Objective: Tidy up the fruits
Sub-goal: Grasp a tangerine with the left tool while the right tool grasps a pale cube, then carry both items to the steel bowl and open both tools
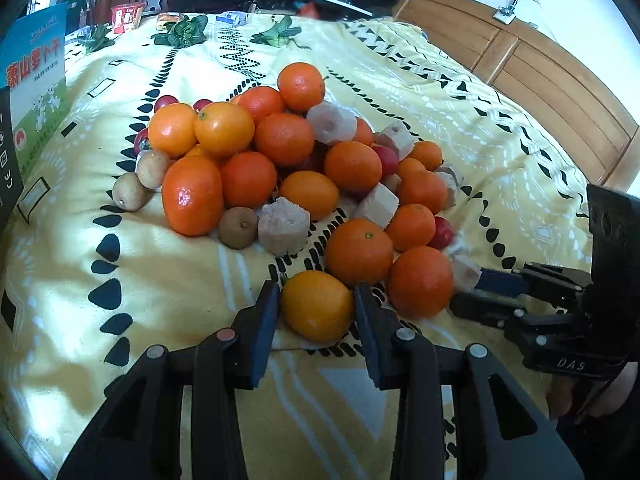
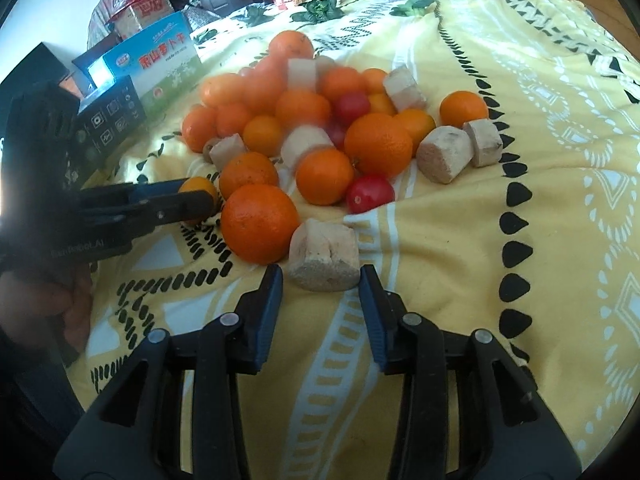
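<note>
A heap of oranges (image 1: 240, 152), beige chunks, small red fruits and brown longans lies on a yellow patterned cloth (image 1: 160, 280). My left gripper (image 1: 316, 304) has its fingers on both sides of a yellow-orange citrus (image 1: 316, 306) at the heap's near edge and touches it. It also shows in the right wrist view (image 2: 192, 200) around the same fruit (image 2: 198, 188). My right gripper (image 2: 320, 284) is open, its fingertips either side of a beige chunk (image 2: 324, 256) without clamping it. It shows in the left wrist view (image 1: 468, 296) beside a chunk (image 1: 466, 274).
A blue and green printed box (image 2: 160, 60) and a black box (image 2: 108, 120) stand left of the heap. Green leafy vegetables (image 1: 184, 32) and a red packet (image 1: 126, 18) lie at the far edge. A wooden cabinet (image 1: 540, 80) stands on the right.
</note>
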`<move>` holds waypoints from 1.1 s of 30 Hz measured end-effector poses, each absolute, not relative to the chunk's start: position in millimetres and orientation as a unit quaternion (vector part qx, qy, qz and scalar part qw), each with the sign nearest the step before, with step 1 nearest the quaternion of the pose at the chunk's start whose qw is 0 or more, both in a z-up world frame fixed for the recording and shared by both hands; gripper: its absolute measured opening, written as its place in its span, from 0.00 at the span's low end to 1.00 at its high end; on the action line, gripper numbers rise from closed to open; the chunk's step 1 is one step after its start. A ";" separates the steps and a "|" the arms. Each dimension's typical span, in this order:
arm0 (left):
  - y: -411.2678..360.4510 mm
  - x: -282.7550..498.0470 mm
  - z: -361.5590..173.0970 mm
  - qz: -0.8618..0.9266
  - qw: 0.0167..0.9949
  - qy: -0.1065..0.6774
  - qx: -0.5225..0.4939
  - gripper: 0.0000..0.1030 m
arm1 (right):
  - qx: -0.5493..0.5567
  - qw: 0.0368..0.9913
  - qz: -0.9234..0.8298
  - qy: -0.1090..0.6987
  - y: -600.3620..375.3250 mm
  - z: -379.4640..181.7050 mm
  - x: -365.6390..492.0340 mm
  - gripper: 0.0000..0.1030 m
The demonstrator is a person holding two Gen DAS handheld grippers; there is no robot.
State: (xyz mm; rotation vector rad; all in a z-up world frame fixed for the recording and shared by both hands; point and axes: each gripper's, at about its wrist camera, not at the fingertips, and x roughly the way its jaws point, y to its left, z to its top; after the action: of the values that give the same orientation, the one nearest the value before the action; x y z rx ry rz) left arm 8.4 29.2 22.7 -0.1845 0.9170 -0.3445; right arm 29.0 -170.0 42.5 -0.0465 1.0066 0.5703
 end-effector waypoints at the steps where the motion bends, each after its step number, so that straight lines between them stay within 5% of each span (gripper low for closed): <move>1: 29.5 8.7 22.4 -0.165 0.878 0.439 -0.089 0.38 | -0.018 0.840 0.267 0.472 -170.3 44.1 29.4 0.40; 4: 29.9 9.2 21.2 -0.165 0.878 0.440 -0.092 0.38 | -0.022 0.843 0.264 0.468 -168.3 44.4 30.9 0.50; 6: 30.7 8.2 22.9 -0.165 0.879 0.438 -0.093 0.38 | -0.022 0.842 0.265 0.470 -168.1 43.2 31.4 0.46; 7: 31.1 7.6 24.5 -0.164 0.880 0.436 -0.093 0.38 | -0.025 0.844 0.261 0.467 -168.5 44.6 30.5 0.34; 15: 75.4 -21.9 96.9 -0.131 0.915 0.358 -0.135 0.37 | -0.020 0.871 0.274 0.406 -158.9 107.8 18.9 0.34; 23: 233.0 -98.7 197.8 0.039 0.956 0.247 -0.157 0.37 | -0.035 0.860 0.404 0.311 -37.6 214.9 10.2 0.34; 33: 408.1 -191.2 208.5 0.230 0.918 0.245 -0.210 0.37 | -0.072 0.757 0.572 0.307 178.0 254.2 -28.1 0.34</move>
State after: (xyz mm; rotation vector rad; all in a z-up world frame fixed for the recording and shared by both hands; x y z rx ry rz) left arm -191.2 408.1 208.5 -0.4309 0.5040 0.4733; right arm -28.1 178.0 254.2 -0.1570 0.6691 1.2464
